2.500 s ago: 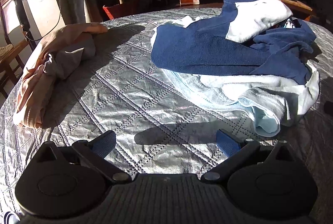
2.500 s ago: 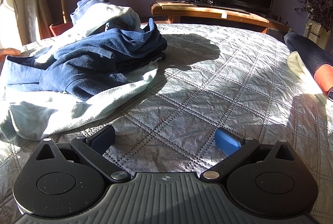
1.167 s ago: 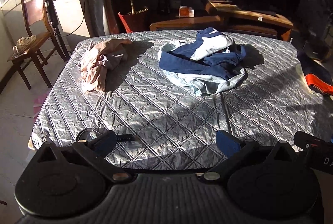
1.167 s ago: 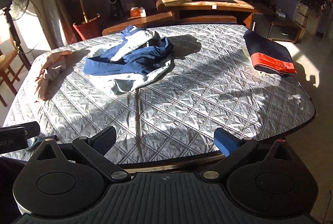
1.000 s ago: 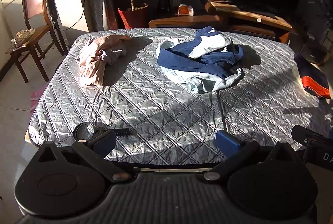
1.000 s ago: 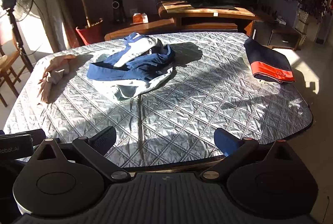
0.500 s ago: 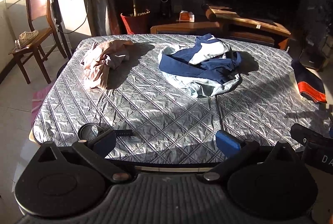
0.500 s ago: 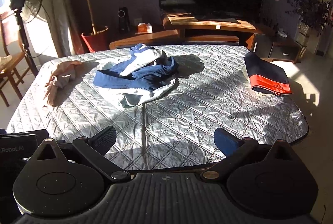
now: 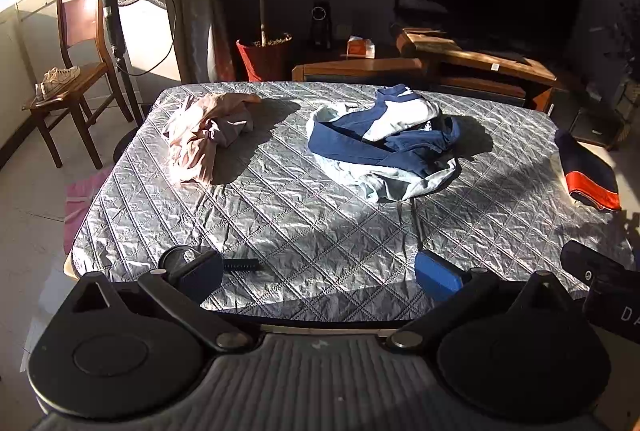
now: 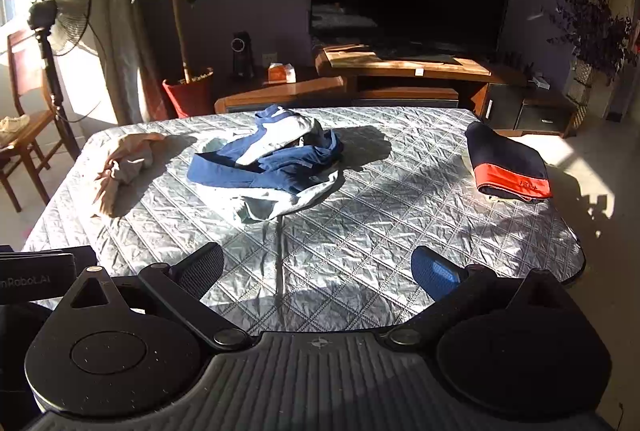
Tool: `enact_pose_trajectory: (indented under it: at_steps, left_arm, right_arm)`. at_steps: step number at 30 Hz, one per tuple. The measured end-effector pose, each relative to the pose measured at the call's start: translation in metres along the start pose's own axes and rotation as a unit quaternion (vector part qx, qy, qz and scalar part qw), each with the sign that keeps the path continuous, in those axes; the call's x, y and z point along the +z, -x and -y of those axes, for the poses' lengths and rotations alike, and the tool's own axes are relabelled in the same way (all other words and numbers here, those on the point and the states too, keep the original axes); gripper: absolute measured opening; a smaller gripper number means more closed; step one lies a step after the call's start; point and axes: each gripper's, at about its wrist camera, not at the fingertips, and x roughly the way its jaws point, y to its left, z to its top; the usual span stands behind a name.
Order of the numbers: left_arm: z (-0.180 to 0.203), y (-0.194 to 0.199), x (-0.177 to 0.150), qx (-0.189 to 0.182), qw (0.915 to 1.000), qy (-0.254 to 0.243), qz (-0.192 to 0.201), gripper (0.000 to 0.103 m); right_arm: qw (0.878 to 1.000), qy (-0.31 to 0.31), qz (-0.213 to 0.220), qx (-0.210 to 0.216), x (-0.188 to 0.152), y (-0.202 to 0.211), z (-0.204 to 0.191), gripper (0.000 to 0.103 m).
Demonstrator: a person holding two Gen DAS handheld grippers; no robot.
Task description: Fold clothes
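One dark and red cloth (image 10: 508, 167) lies folded by the table's (image 10: 400, 231) right edge. A blue heap (image 10: 268, 163) in the middle and a pink heap (image 9: 204, 139) near the far left corner are still messy. Both grippers (image 9: 318, 273) (image 10: 316, 271) hang apart, empty, at the near edge.

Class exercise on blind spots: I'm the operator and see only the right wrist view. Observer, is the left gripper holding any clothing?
Observer: No. The left gripper is open and empty, above the quilt's near edge.
Operator: Is anything lying near it that I miss?
Observer: A dark round object with a strap lies on the quilt beside its left finger.
Operator: And on the floor?
Observer: A pink mat lies left of the quilt.
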Motion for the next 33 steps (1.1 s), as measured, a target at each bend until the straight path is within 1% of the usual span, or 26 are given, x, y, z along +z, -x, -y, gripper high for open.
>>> enact_pose_trajectory:
  at_steps: [7,33]
  left_arm:
    - [0.002,0.002,-0.001,-0.011,0.9999,0.000,0.000,0.102]
    - [0.002,-0.016,-0.007,-0.017,0.9997,0.001,-0.018,0.102]
  right_arm:
    - [1.000,0.001,0.003,0.001,0.002,0.003,0.000,0.101]
    - [1.000,0.003,-0.019,0.002,-0.004,-0.014,-0.001,0.101]
